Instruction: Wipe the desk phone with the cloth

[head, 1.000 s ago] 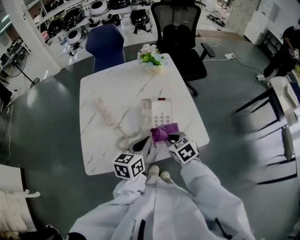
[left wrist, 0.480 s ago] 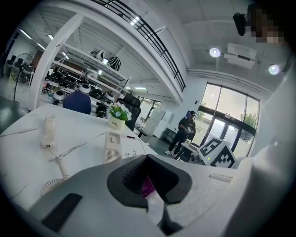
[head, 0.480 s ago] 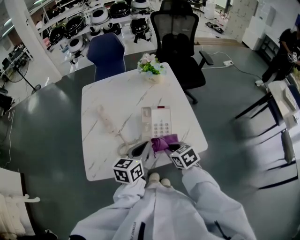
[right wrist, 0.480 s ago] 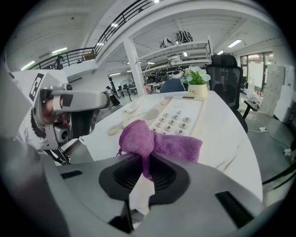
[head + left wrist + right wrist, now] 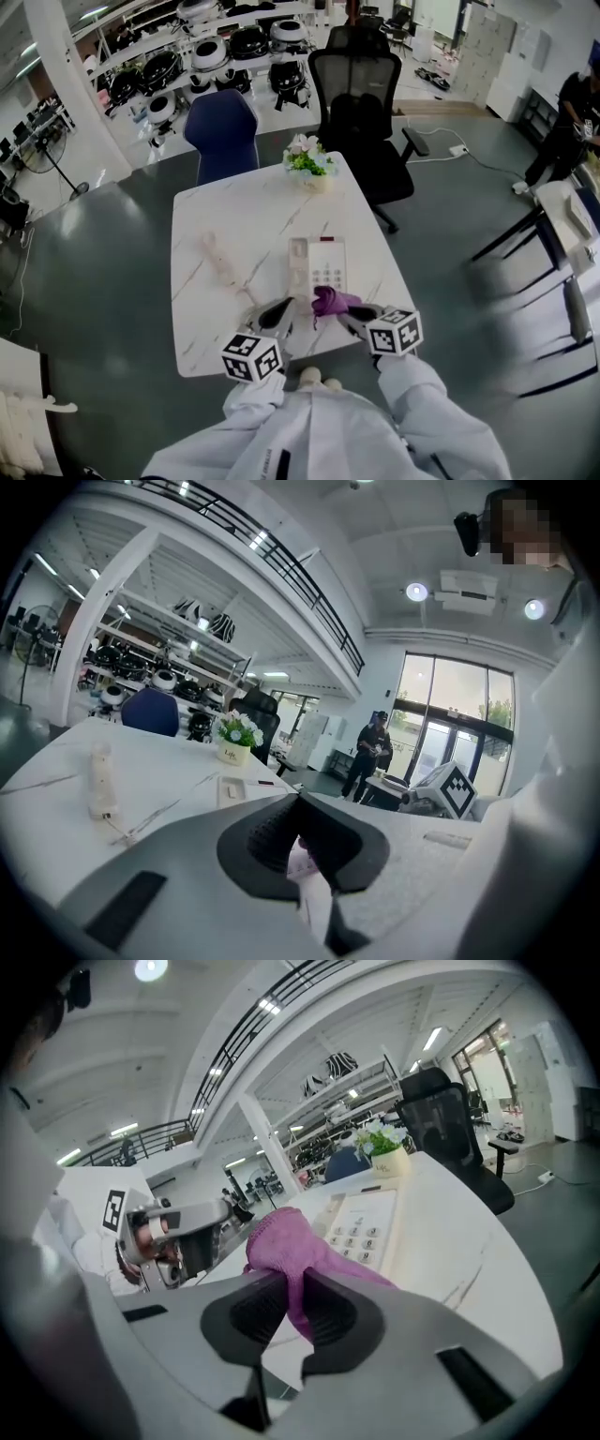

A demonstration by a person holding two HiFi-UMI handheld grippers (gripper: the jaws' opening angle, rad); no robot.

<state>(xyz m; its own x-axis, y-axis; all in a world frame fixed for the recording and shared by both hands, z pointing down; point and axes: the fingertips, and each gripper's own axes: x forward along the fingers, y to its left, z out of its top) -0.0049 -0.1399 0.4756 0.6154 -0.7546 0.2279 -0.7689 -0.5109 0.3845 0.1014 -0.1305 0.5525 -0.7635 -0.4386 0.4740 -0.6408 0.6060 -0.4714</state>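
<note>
Right claw: clamped on the purple cloth. The cloth bunches above the pads, with a tail draped toward the desk phone.

Left claw: jaws together, nothing definite between them. It hangs over the near edge of the counter, at 9 o'clock of the cloth.

Head view: the cloth sits right at the phone's 6 o'clock edge; contact with the casing cannot be confirmed. The handset lies off the phone on the counter at the phone's 9 o'clock. The flower pot is at 12 o'clock, well apart.

Judgement: wiping is about to start or has barely begun. For a clean pass:
- Lower the bunch so that its loose face, not the claw tips, meets the phone's top.
- Sweep from 6 toward 12 o'clock with light pressure, so no key jams and the phone does not slide.
- The left claw could steady the phone at its 9 o'clock side.
- Keep the grip deep; the cloth looks soft and may pull free if it snags.
</note>
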